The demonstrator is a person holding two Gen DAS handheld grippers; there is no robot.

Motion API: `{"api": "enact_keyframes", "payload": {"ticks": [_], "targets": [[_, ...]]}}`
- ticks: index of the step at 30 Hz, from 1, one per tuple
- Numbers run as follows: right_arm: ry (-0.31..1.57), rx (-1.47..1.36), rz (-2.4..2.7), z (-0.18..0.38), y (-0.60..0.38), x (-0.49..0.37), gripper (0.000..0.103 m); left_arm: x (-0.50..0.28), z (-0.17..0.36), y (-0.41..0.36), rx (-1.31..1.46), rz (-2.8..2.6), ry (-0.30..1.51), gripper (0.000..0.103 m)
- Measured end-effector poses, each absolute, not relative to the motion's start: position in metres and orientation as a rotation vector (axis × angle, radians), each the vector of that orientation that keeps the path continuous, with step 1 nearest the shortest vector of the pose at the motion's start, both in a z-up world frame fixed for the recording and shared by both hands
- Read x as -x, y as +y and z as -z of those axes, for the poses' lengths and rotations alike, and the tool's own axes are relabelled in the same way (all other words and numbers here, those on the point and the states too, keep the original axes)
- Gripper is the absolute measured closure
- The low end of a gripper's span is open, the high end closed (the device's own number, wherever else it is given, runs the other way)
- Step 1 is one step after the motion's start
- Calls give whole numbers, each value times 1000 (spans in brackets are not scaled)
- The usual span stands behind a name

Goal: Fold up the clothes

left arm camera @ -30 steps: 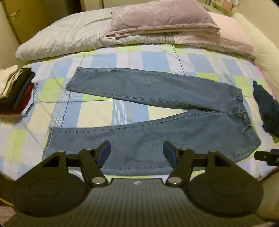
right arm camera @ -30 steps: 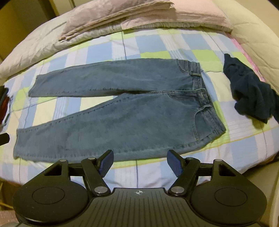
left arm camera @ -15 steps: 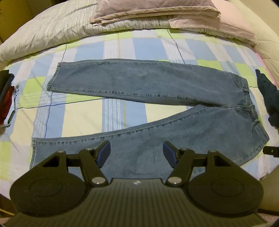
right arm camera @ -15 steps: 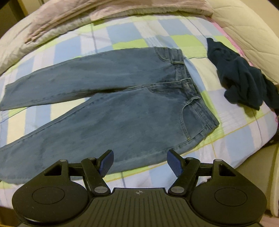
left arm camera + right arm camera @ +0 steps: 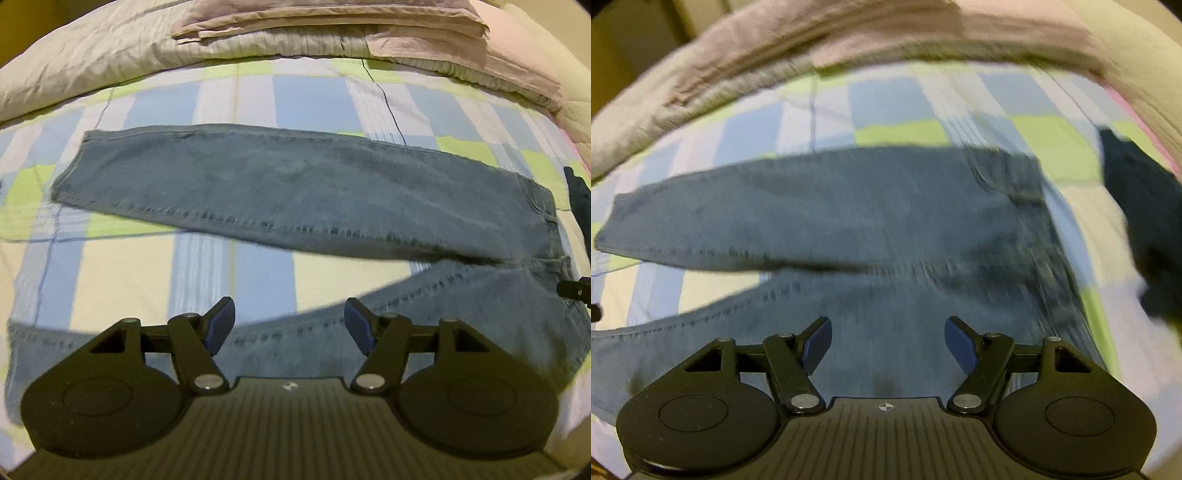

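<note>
Your checked bedsheet (image 5: 258,273) carries the blue jeans (image 5: 295,184) spread flat, legs parted in a V, waistband at right. A dark garment (image 5: 1137,206) lies beside the waistband. Your left gripper (image 5: 290,325) and right gripper (image 5: 888,334) both hover over the near leg, jaws spread, pinching nothing.

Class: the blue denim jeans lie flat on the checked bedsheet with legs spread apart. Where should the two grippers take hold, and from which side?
Probably the near leg's outer edge, from the bed's near side. The blue denim jeans lie flat, so open left gripper and right gripper can pinch that edge and carry it over the far leg.
</note>
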State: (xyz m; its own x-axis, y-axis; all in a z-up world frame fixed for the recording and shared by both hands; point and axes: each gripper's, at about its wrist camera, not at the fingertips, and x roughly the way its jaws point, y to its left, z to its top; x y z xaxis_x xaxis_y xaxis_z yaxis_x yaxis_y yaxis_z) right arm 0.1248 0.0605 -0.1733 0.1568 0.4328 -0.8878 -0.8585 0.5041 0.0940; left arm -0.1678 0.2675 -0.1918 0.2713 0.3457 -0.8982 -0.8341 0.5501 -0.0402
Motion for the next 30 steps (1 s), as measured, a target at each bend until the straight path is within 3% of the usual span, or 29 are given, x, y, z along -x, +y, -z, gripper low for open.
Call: {"api": "enact_keyframes", "payload": {"ticks": [7, 18, 30], "targets": [[986, 540, -1076, 216, 100, -184, 32, 129, 231, 304, 507, -810, 946, 41], [876, 672, -1242, 242, 180, -255, 32, 75, 262, 393, 325, -631, 963, 54], [885, 832, -1421, 274, 261, -330, 32, 36, 297, 494, 65, -419, 1058, 47]]}}
